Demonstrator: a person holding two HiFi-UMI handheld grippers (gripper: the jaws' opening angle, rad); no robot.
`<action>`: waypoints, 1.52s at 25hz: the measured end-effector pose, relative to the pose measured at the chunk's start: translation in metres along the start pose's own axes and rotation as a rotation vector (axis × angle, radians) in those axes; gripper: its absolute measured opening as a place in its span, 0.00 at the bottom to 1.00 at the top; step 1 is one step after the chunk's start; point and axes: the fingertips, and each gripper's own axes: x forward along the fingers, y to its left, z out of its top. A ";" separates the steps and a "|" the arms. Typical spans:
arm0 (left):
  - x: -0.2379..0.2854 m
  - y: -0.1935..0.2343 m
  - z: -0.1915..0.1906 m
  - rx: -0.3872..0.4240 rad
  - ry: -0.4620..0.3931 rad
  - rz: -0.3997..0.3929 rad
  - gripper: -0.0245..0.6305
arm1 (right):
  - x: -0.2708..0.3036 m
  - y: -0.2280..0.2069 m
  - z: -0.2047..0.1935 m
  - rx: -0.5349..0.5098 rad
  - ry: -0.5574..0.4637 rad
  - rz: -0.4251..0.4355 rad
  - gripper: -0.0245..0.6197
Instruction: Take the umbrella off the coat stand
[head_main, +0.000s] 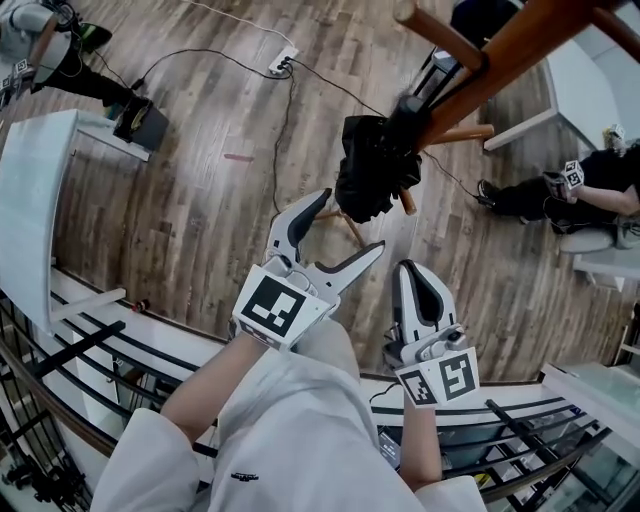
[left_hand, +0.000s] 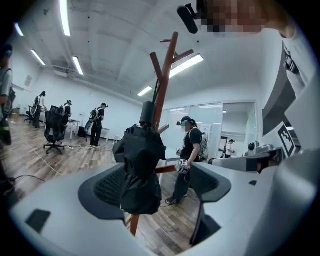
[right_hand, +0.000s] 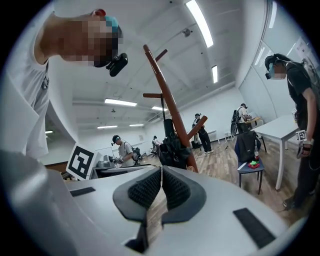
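Note:
A folded black umbrella (head_main: 375, 165) hangs from the brown wooden coat stand (head_main: 500, 60), bunched against its pole just below a peg. My left gripper (head_main: 352, 221) is open, its jaws spread wide a short way in front of the umbrella and not touching it. In the left gripper view the umbrella (left_hand: 140, 165) shows between the two dark pads (left_hand: 107, 187), with the coat stand (left_hand: 165, 75) rising behind it. My right gripper (head_main: 410, 270) is shut and empty, to the right of the left one. In the right gripper view its pads (right_hand: 172, 187) meet, with the umbrella (right_hand: 175, 147) beyond.
A white table (head_main: 40, 190) stands at the left and a black railing (head_main: 80, 350) runs right under my arms. A power strip (head_main: 283, 62) and cables lie on the wood floor. A seated person (head_main: 580, 190) is at the right; several people stand further off (left_hand: 97, 125).

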 end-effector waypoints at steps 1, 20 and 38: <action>0.000 0.003 -0.002 0.001 0.013 -0.002 0.62 | 0.001 0.000 -0.001 -0.002 0.004 0.000 0.09; 0.031 0.037 -0.009 0.029 0.013 -0.039 0.66 | 0.012 -0.005 -0.008 0.003 0.008 -0.025 0.09; 0.074 0.042 0.000 0.060 -0.011 -0.037 0.67 | 0.006 -0.017 -0.006 0.006 0.024 -0.022 0.09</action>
